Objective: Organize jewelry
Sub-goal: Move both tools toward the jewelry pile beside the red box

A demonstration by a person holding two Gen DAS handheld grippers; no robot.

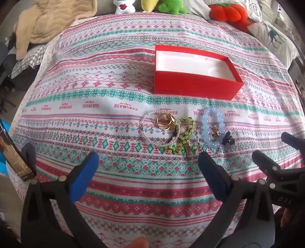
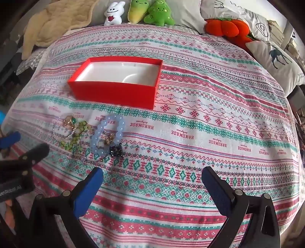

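**Both tongs wide over the bed, jewelry still loose**

Left tongs point(image 1: 146, 167) and right tongs point(image 2: 152, 183) both stand wide apart, nothing between the pads, tilted down at the patterned bedspread point(image 2: 209, 133). Jewelry pile lies on it: pale blue bead bracelet point(image 1: 214, 126), green beaded piece point(image 1: 184, 133), gold rings point(image 1: 164, 121). Red box point(image 1: 194, 76), white-lined and bare inside, sits just beyond the pile. Plush toys point(image 2: 150, 13) at the far edge.

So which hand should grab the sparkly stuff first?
Probably the left gripper: the tangled pile of jewelry, with its pale blue bead bracelet, lies just ahead of its open blue-padded fingers. The right gripper, also open, has the pile off to its left.
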